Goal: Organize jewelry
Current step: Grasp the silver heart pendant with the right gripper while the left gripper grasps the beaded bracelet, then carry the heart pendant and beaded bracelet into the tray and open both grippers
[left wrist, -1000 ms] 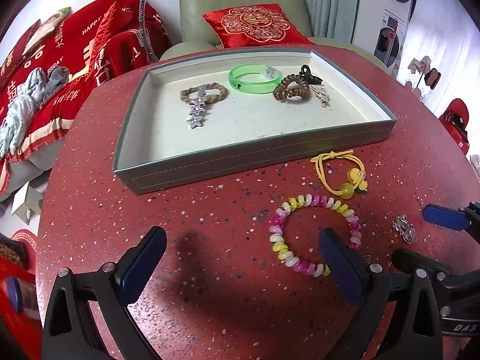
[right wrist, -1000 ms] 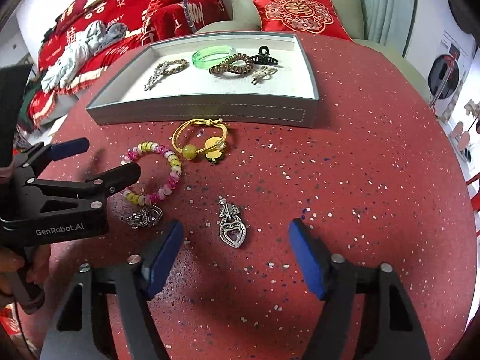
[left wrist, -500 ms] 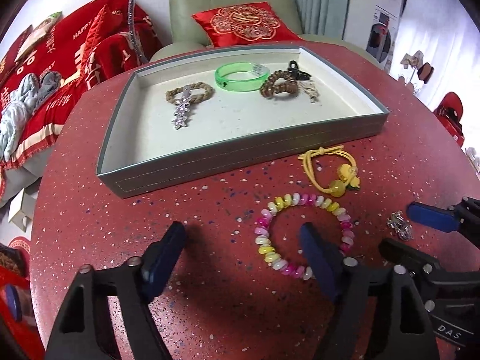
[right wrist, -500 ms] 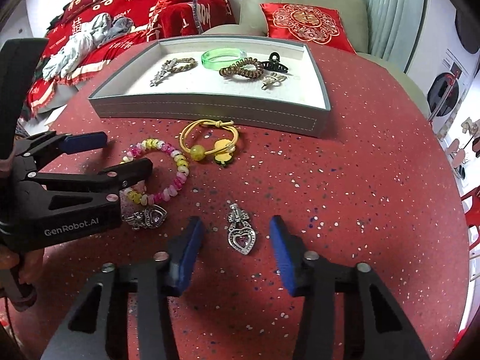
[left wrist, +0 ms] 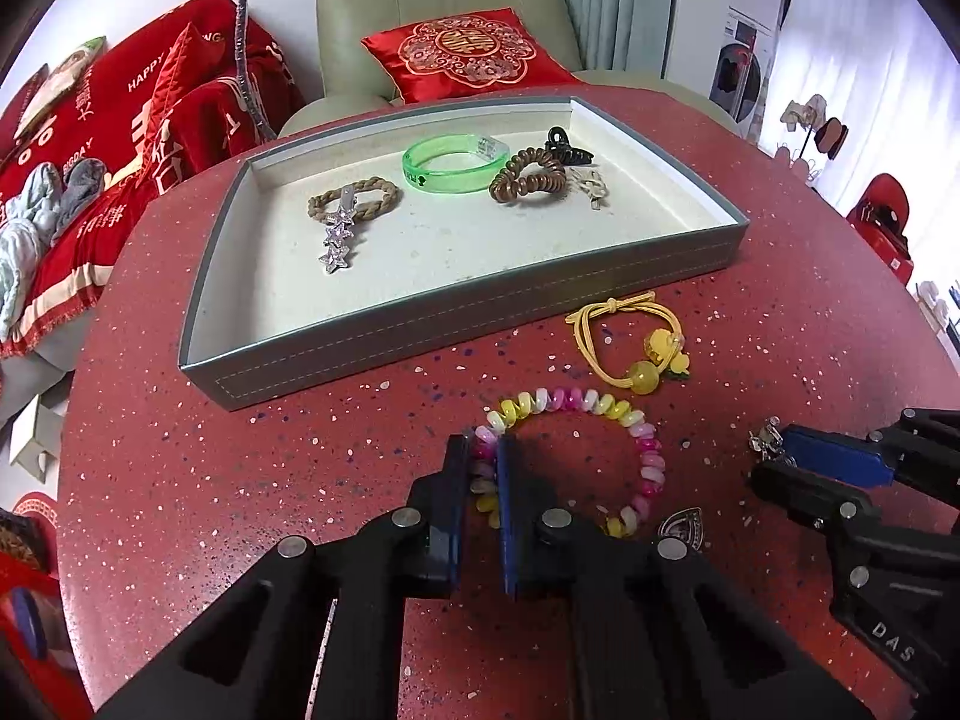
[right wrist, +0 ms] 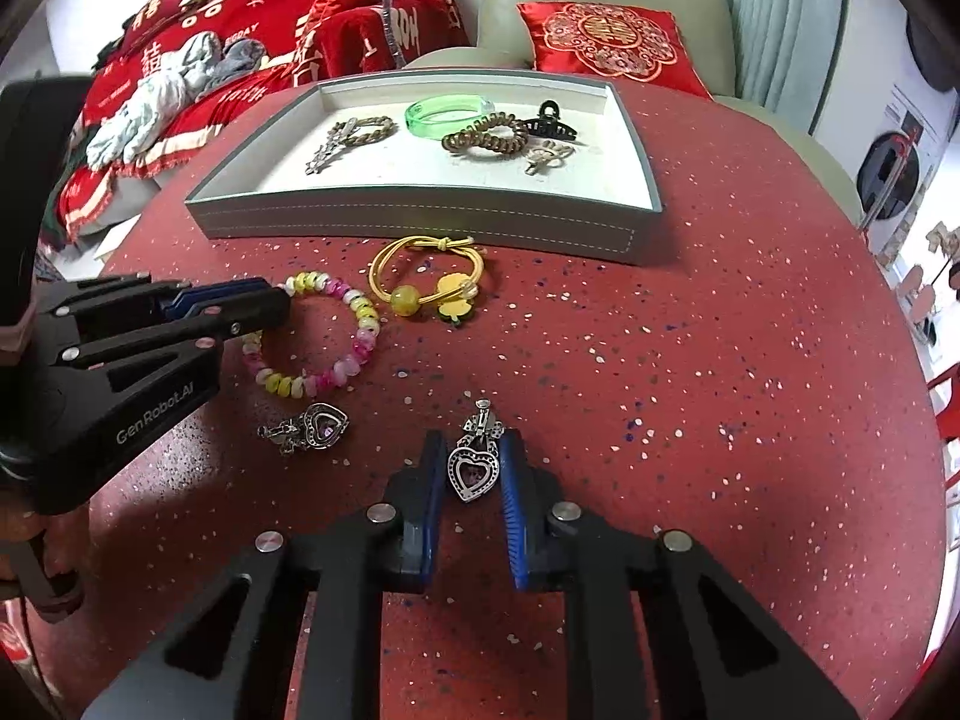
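Note:
On the red speckled table my left gripper (left wrist: 483, 450) is shut on the left side of a pink, yellow and white beaded bracelet (left wrist: 600, 405); the beads sit squeezed between its blue pads. In the right wrist view that gripper (right wrist: 276, 300) comes in from the left onto the bracelet (right wrist: 360, 324). My right gripper (right wrist: 474, 450) is closing on a silver heart pendant (right wrist: 474, 471), both pads against its sides, its bow end poking out beyond the tips. A second heart pendant (right wrist: 318, 426) lies loose beside the bracelet. A yellow hair tie (right wrist: 403, 299) lies in front of the grey tray (right wrist: 420, 222).
The tray (left wrist: 480, 324) holds a green bangle (left wrist: 450, 165), a brown spiral hair tie (left wrist: 528, 177), a black claw clip (left wrist: 564, 141), a star clip (left wrist: 336, 234) and a braided tie. Behind the round table stand an armchair (left wrist: 432, 12) and red bedding (left wrist: 150, 120).
Both pairs of jaws went from wide open to closed. The left came together on the bracelet's beads, the right around the heart pendant. Neither hand shifted.

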Tool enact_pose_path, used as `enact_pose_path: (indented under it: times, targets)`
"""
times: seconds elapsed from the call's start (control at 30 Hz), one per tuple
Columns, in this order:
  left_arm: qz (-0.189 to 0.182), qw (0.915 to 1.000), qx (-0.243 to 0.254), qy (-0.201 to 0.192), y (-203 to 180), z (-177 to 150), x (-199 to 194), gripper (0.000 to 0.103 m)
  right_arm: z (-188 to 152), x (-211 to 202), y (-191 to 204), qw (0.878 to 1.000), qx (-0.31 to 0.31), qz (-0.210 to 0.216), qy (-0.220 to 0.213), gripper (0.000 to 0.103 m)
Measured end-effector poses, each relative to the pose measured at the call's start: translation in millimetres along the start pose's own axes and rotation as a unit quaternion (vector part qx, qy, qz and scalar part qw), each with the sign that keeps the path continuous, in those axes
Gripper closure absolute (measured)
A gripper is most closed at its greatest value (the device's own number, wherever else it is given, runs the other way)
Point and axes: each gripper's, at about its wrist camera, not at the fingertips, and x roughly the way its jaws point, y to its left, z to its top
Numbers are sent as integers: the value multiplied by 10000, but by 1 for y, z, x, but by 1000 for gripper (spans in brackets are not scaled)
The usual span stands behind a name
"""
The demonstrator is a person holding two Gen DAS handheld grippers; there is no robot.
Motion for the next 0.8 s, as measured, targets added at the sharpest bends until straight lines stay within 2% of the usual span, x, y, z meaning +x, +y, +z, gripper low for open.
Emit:
enact_pose_path:
  times: [0.13,0.53,0.8]
  targets:
    - [-139,9998,-163,-7,5,0,-3,76,0,-3,-4,9999,108,60,-10,84]
    - [-413,9979,-330,-374,20,3,-34,76,9,-26,-17,9983,452,308,-204,84]
    - [-451,9963,-494,-546,38,11,-49,76,17,-39,-15,9971,514,445,-351,83]
